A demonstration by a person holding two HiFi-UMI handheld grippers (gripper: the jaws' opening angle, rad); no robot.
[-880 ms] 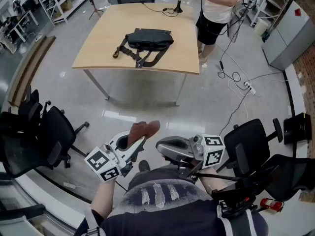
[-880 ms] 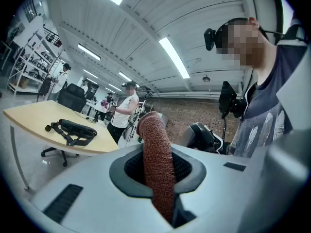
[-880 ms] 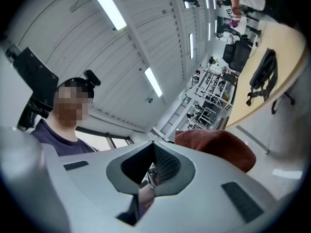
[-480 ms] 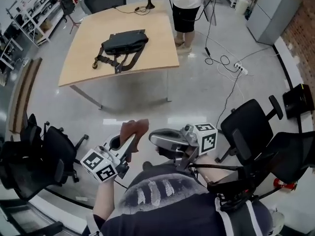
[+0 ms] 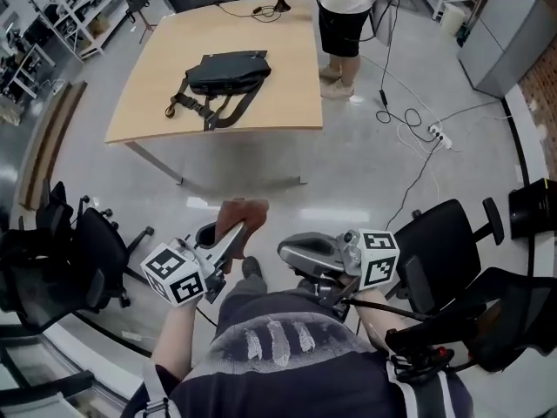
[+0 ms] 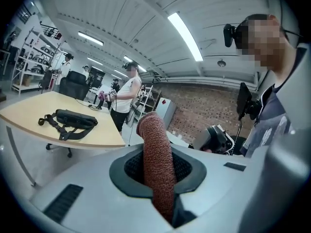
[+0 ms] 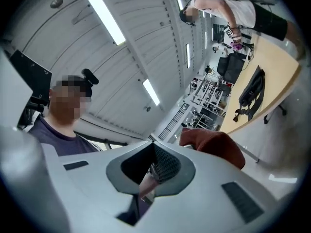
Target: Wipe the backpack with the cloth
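"Little had moved in that half second: the fingers of my left gripper [image 5: 233,238] stayed clamped on the cloth [image 5: 242,216], and the table [image 5: 287,94] merely slid a touch rightward in my head view."

"And the other one?"

"My right gripper [image 5: 289,252] had its fingers together on nothing, close to my chest and just beside the left."

"Where was the backpack?"

"The backpack [image 5: 228,72] lay flat on the table, straps trailing toward me, well apart from the cloth, with open floor between. I judged the wiping hadn't begun. To do it well I'd step in close, lay the cloth's free end flat on the bag, and steady the bag with the empty gripper so it wouldn't slide on the smooth wood."

"The room?"

"Office chairs [image 5: 439,251] flanked me, cables [image 5: 418,138] ran across the polished floor, and another person [image 5: 341,11] stood at the table's far corner."
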